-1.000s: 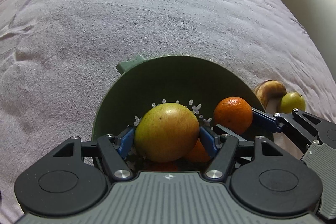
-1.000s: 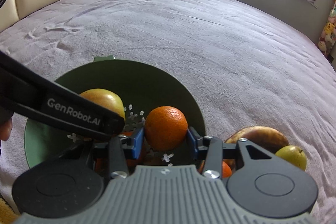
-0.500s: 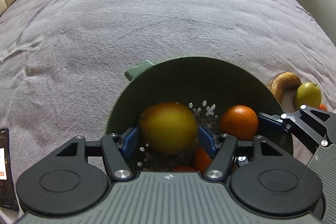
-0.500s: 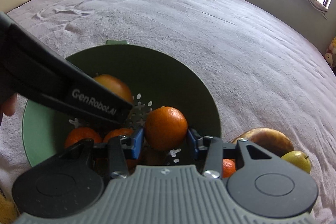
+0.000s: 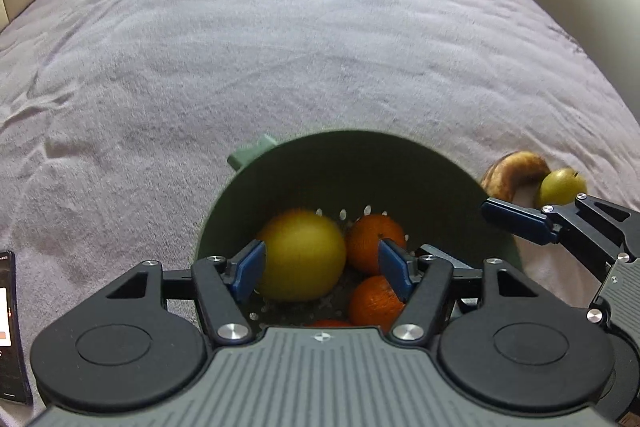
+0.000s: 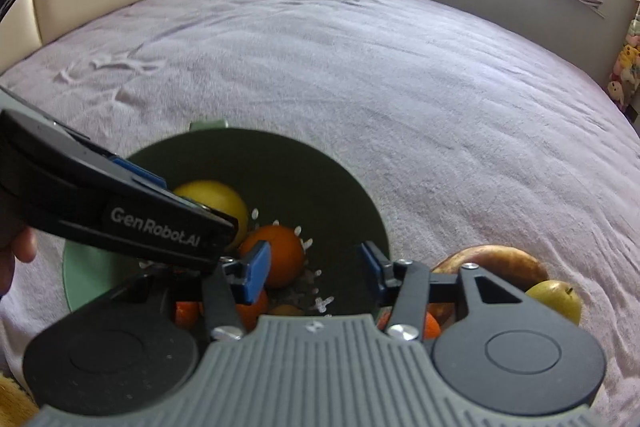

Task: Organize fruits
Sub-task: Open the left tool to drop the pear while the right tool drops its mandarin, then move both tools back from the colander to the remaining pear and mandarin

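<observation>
Where the right gripper (image 6: pixel 314 267) clamped an orange (image 6: pixel 276 255) half a second ago, its jaws are now opening: the left pad sits against the orange at 9 o'clock, the right pad stands clear of it. The left gripper (image 5: pixel 320 267) has released too; the yellow-green apple (image 5: pixel 302 253), earlier pinched between both pads, now touches only the left one, with a gap to the right pad. Both fruits lie on the perforated floor of the green colander (image 5: pixel 360 167), apple at 9 o'clock of the orange, touching it. More oranges (image 5: pixel 374 301) lie below at 6 o'clock. Outside the rim at 3 o'clock: a browned banana (image 6: pixel 492 263) and a small green apple (image 6: pixel 556 301) on the purple bedspread (image 5: pixel 280 47).
</observation>
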Tool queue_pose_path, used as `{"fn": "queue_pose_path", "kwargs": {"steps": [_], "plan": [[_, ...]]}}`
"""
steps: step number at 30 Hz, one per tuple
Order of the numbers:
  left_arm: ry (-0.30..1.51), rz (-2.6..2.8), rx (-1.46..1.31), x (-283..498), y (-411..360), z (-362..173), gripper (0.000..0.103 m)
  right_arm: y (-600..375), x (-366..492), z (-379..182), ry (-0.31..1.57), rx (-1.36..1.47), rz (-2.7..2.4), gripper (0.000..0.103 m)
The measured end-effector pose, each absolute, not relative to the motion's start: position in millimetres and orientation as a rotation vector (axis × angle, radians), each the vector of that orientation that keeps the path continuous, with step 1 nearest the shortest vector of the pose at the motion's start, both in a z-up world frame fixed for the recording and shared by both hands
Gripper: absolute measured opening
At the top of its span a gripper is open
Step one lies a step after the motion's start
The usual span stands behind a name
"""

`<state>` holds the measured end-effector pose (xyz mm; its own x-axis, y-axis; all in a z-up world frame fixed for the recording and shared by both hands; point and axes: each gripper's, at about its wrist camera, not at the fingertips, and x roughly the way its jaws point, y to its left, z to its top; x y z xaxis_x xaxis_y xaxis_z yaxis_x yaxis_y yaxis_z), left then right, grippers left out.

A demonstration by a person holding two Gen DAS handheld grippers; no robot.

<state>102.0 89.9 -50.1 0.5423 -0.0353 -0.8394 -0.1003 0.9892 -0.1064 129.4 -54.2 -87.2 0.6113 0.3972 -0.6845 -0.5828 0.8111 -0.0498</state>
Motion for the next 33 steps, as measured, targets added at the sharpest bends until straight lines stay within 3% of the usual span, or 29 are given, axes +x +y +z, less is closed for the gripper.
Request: {"fn": "queue_pose_path", "kwargs": {"steps": [21,33], "plan": [[0.753,0.01,-0.133,77,67,-1,0.077,-103,115,-43,0.605,-0.1,0.448,0.07],[0.651,-0.078,-0.069,68,17,17,0.081,-167,111,-43,0.68,0.077,0.283,0.076]]}}
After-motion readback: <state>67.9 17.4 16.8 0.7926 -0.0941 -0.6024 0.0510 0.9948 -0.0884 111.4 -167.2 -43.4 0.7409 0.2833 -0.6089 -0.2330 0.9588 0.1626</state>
